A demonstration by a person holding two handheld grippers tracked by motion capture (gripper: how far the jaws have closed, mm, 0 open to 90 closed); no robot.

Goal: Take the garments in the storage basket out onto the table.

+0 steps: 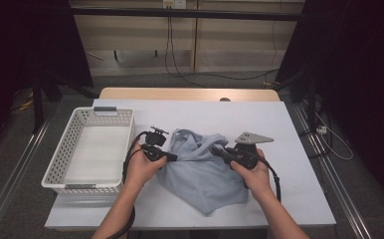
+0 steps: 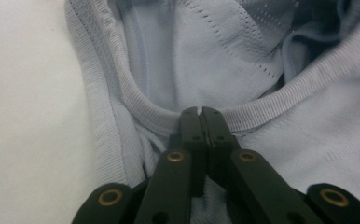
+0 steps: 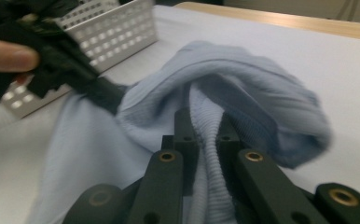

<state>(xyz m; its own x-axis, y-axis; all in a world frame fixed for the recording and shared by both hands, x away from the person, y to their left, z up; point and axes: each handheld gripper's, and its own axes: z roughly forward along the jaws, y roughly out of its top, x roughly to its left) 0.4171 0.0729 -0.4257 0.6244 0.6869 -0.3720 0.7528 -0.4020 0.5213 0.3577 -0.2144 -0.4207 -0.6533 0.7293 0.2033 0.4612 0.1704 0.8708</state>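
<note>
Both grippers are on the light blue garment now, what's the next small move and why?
Probably lift both together. The left gripper is clamped on the ribbed edge of the garment, and the right gripper has ribbed fabric between its jaws, while the cloth lies crumpled on the table beside the basket.

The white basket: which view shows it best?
The high view: the whole white basket sits left of the light blue shirt. The right gripper view catches one perforated wall, blurred. The left gripper view looks at shirt fabric.

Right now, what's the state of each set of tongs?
Left tongs: shut on the ribbed hem of the light blue garment.
Right tongs: shut on a ribbed fold of the same garment.
</note>
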